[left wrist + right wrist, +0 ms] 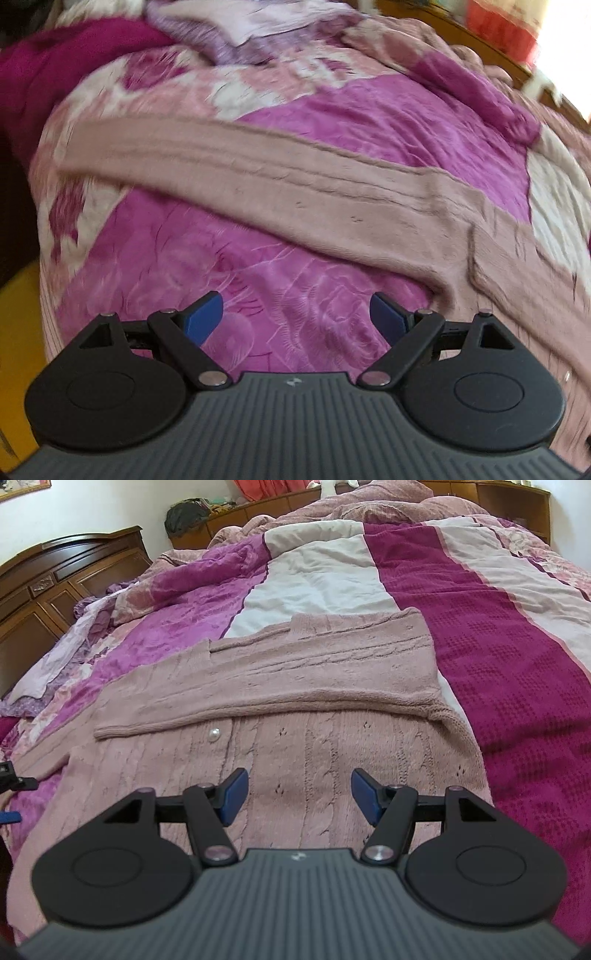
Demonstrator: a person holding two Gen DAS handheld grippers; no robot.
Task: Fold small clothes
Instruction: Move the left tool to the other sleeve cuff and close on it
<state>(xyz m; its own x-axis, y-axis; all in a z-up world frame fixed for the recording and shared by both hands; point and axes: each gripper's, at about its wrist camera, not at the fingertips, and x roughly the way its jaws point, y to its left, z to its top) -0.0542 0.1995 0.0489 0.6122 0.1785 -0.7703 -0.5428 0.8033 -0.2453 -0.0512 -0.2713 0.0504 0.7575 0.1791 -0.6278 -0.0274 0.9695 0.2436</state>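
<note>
Showing, nearest the lens in the right wrist view, right tongs [299, 795] spread apart with nothing between the blue pads [233, 794], poised above the cable-knit front of a dusty-pink cardigan [295, 746]. Lying flat on the bed, front up, with a pearl button [214, 735] at 11 o'clock from the tongs. Folded across the chest beyond the button, one sleeve [280, 675], cuff end toward 9 o'clock, shoulder end toward 3 o'clock. Spread under the garment, a patchwork bedspread [480, 635] in magenta, purple and white panels, running off toward 12 o'clock. Standing at 10 o'clock, well apart from the garment, a dark wooden headboard [66, 576].

Showing, nearest the lens in the left wrist view, left tongs [296, 317] spread wide and empty, blue pads [205, 317] held over bare purple floral bedspread [184, 258], clear of the knit. Stretching from 9 o'clock to 3 o'clock beyond the tongs, the other sleeve [258, 177], laid out straight on the bedspread and joining the cardigan body at 3 o'clock. Blurred throughout, this view; farther bedding at 12 o'clock indistinct.
</note>
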